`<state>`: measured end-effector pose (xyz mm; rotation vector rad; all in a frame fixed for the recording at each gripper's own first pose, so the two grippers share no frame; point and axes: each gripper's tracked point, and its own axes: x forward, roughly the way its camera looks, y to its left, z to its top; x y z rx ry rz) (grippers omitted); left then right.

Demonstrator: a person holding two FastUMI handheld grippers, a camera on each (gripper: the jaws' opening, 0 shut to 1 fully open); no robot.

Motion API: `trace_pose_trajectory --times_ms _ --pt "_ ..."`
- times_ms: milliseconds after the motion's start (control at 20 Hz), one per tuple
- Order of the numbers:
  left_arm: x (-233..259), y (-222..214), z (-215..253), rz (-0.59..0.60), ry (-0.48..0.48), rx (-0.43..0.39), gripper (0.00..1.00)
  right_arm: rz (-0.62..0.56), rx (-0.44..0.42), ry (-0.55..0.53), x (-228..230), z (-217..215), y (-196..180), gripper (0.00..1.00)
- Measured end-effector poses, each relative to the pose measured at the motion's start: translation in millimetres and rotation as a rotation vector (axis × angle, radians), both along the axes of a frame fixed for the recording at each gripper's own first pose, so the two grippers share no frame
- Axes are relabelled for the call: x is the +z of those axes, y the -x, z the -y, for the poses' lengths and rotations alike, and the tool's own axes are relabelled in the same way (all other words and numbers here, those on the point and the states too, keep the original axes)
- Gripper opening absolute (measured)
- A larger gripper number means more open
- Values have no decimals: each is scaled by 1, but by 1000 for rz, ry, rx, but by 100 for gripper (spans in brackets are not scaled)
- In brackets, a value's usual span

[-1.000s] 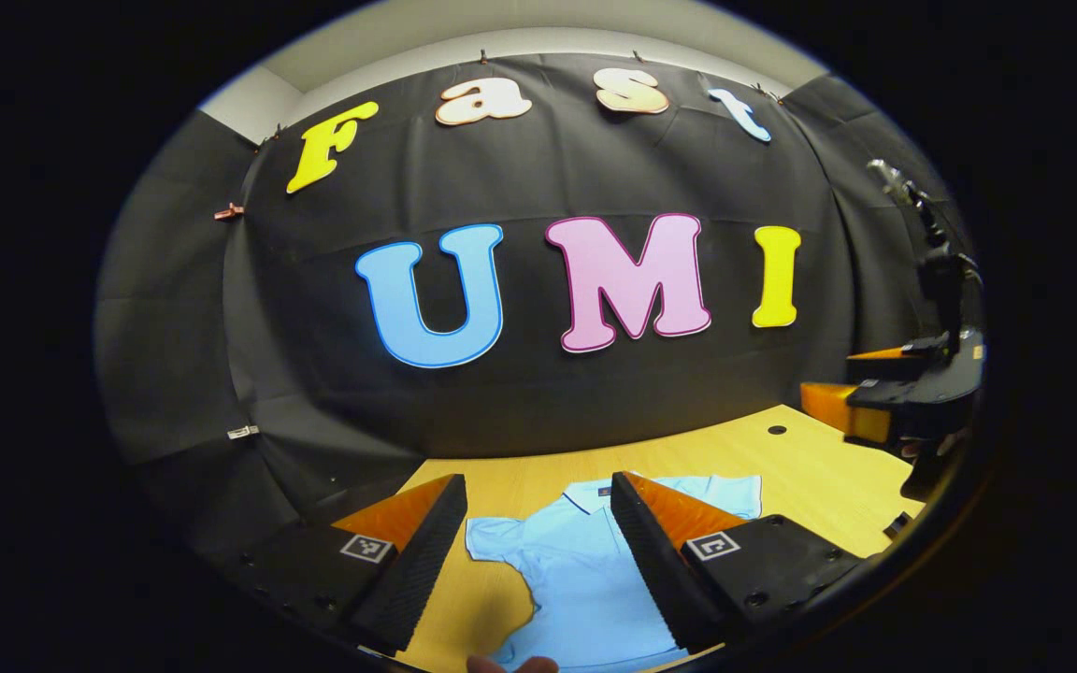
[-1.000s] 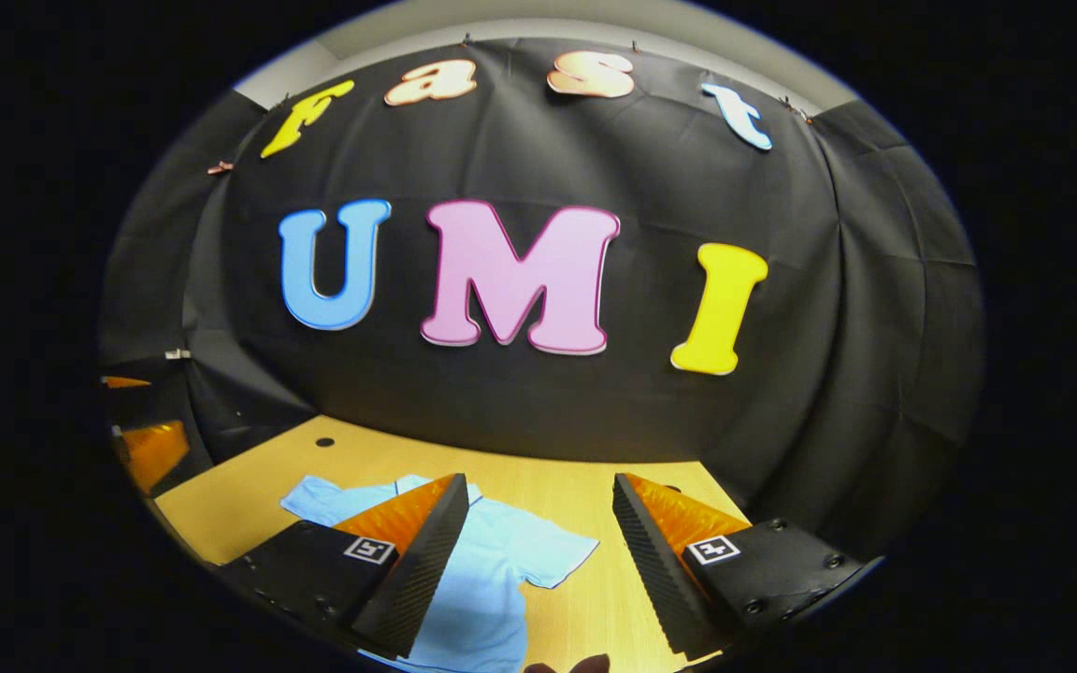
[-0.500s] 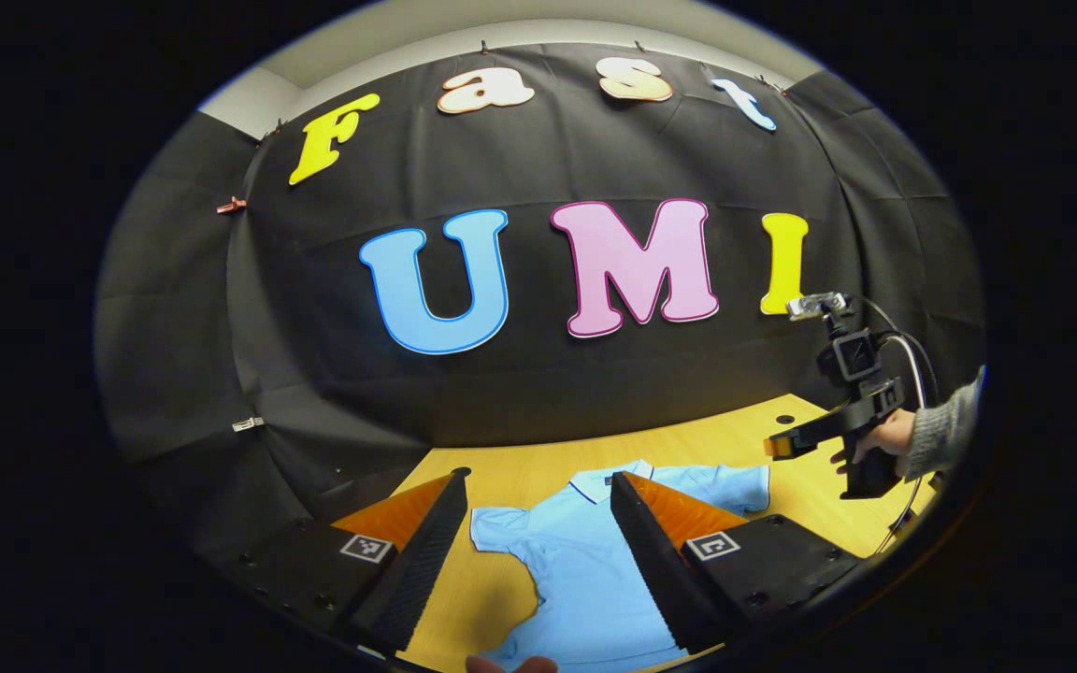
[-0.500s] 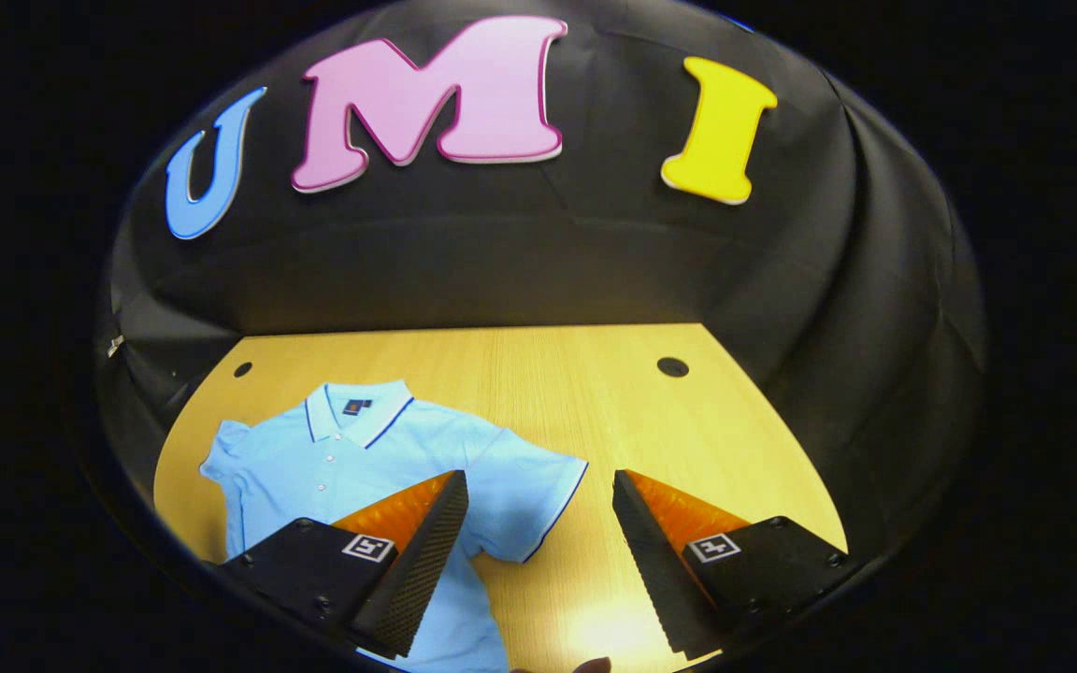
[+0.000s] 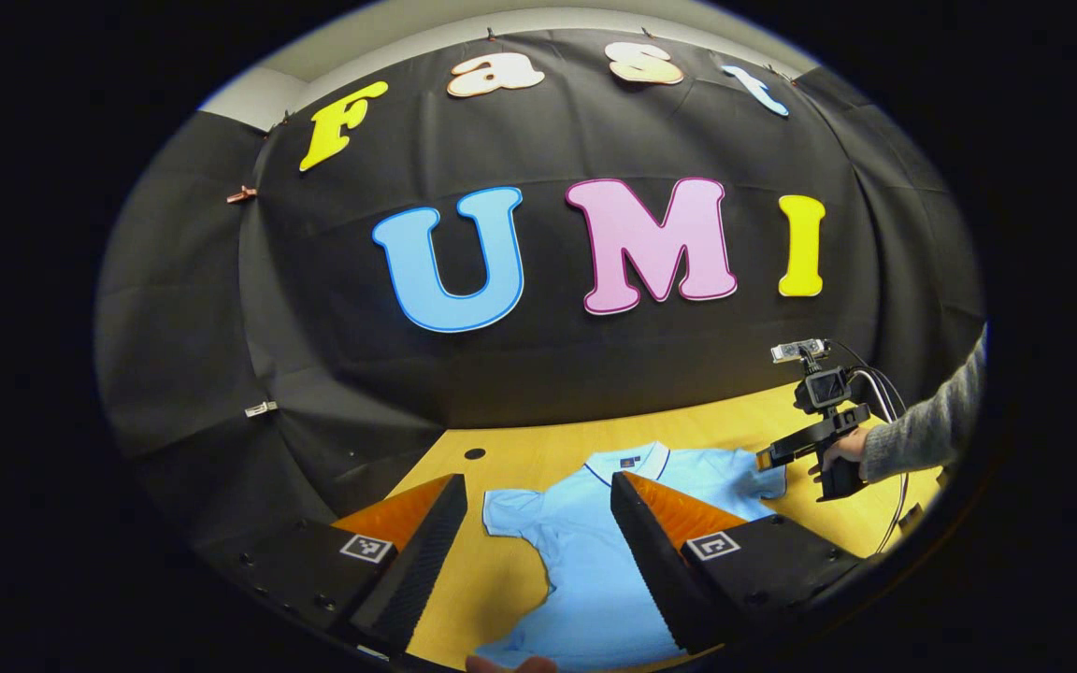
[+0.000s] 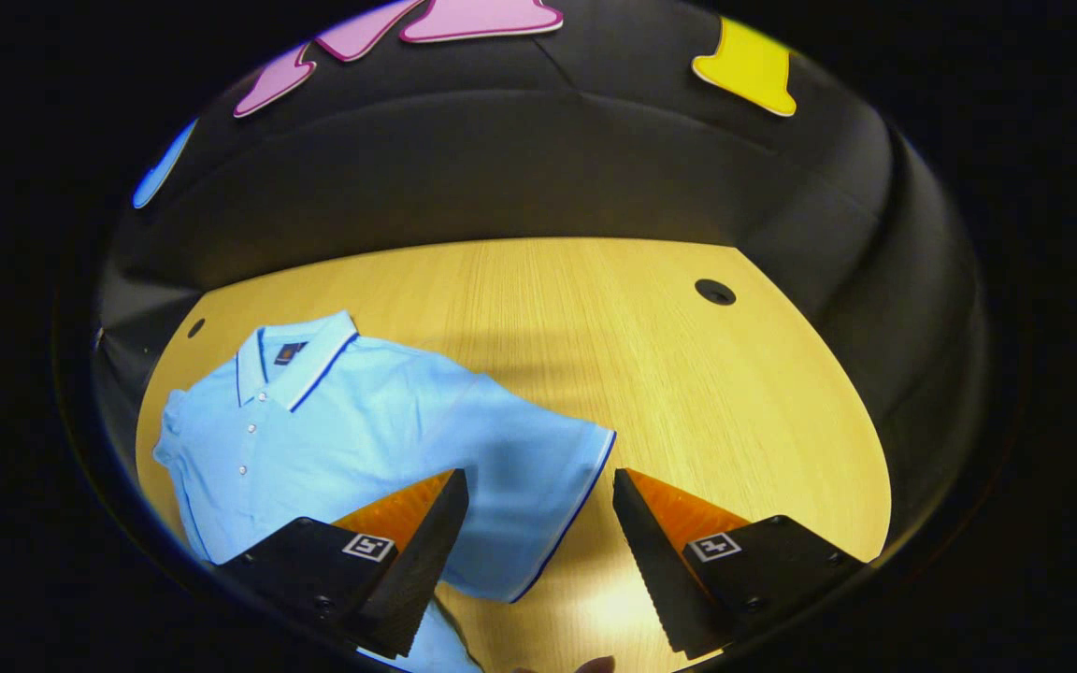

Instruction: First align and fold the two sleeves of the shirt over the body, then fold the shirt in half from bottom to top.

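Two grippers hovered over an unfolded shirt (image 6: 342, 439).
The right gripper (image 6: 538, 551), jaws spread, hung above the sleeve (image 6: 538, 495) at six o'clock; left gripper (image 5: 538, 551) gaped over the table (image 6: 688, 374).

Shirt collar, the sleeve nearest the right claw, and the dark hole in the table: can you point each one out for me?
shirt collar (image 6: 300, 350): right gripper view, on the striped collar flap.
sleeve (image 6: 538, 472): right gripper view, on the cloth just inside the dark-edged cuff.
hole (image 6: 715, 292): right gripper view, on the middle of the dark round opening in the table top.
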<state>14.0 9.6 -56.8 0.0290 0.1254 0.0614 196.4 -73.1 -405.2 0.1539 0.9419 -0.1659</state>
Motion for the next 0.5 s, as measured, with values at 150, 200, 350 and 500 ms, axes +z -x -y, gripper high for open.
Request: trace_pose_trajectory --times_ms 150,200,350,500 --pt "-8 -2 -5 -22 4 12 98 -51 4 7 -19 0 3 98" --pt "-10 -3 -8 -25 7 16 98 -34 -13 1 -17 0 -2 98" --pt "-13 -7 -14 -31 12 26 98 -47 -39 -37 -17 -2 -2 97" --pt "-17 -10 -21 -41 19 30 98 -41 -10 -38 -20 -14 -5 86"
